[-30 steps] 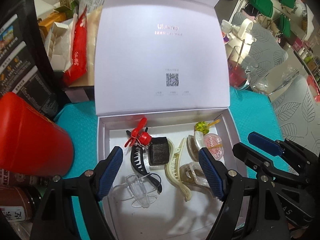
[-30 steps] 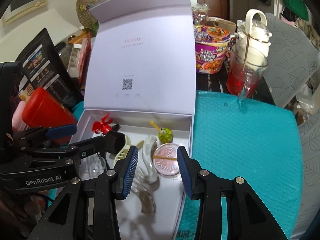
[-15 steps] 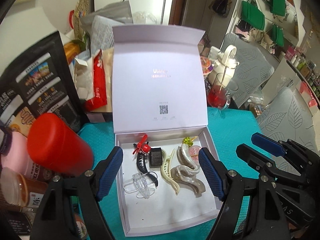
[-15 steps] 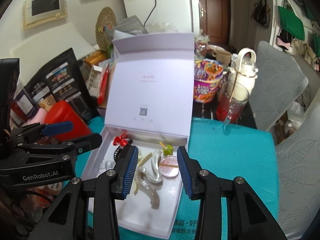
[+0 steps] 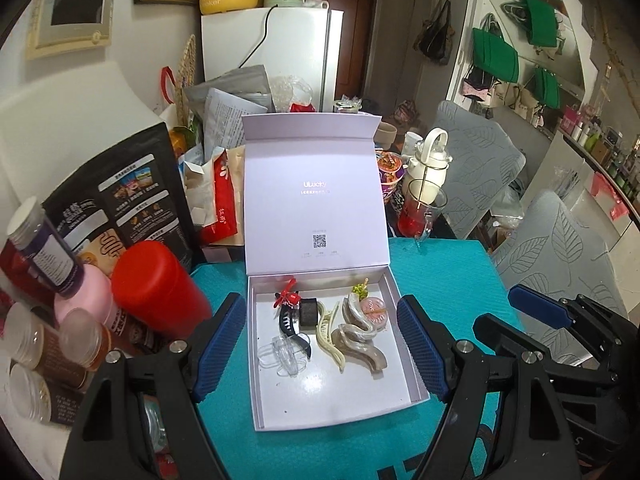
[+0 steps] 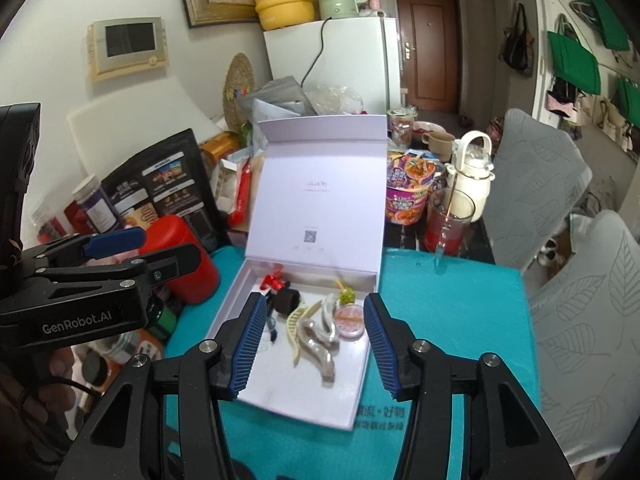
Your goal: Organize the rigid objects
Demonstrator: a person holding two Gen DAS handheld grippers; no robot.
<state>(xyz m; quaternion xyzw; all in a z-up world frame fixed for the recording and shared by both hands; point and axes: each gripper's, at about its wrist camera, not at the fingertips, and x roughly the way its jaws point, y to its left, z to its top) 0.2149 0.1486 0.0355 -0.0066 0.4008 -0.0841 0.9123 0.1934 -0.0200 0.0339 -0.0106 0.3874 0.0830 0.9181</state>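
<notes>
A white box [image 5: 336, 408] [image 6: 308, 396] with its lid standing open lies on the teal mat. Inside lie several hair clips: a clear one [image 5: 282, 354], a black one [image 5: 289, 322], a cream one [image 5: 328, 338] [image 6: 295, 326], grey ones [image 5: 360, 340] [image 6: 318, 340], a red bow [image 5: 285, 298] [image 6: 272, 281], a black block [image 5: 309, 312] and a pink round tin [image 5: 374, 312] [image 6: 350, 318]. My left gripper [image 5: 320, 350] is open and empty above the box front. My right gripper [image 6: 314, 344] is open and empty, also held back above the box.
A red canister [image 5: 158, 286] [image 6: 182, 256], jars and black snack bags [image 5: 120, 208] crowd the left. A glass of red drink [image 5: 420, 212] [image 6: 446, 224], a white kettle and noodle cups [image 6: 408, 196] stand behind. The teal mat [image 6: 452, 320] extends right. Grey chairs [image 6: 584, 320] stand at right.
Both grippers have pulled up and back from the box, so it looks smaller and the whole room shows. Both stayed open and empty; the items in the box have not moved.
</notes>
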